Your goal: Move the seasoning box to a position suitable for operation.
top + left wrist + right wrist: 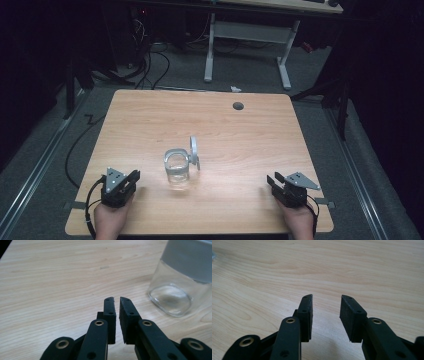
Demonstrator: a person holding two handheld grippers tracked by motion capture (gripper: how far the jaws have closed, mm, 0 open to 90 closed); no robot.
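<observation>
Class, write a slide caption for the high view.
Clear glass jar, lid hinged open, mid-table between two resting hand-held grippers: left, right.

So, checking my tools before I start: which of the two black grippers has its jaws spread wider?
The right gripper: a clear gap of table shows between its jaws, while the left gripper shows only a thin slit.

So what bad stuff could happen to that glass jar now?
The glass jar is clear and smooth, so it could slip from hard black jaws if squeezed badly. Its lid stands open on edge, so a bump might snap it shut or tip the jar. The left gripper sits close beside the jar, nearly closed; it would need opening first, or it may just shove the jar along the table.
</observation>
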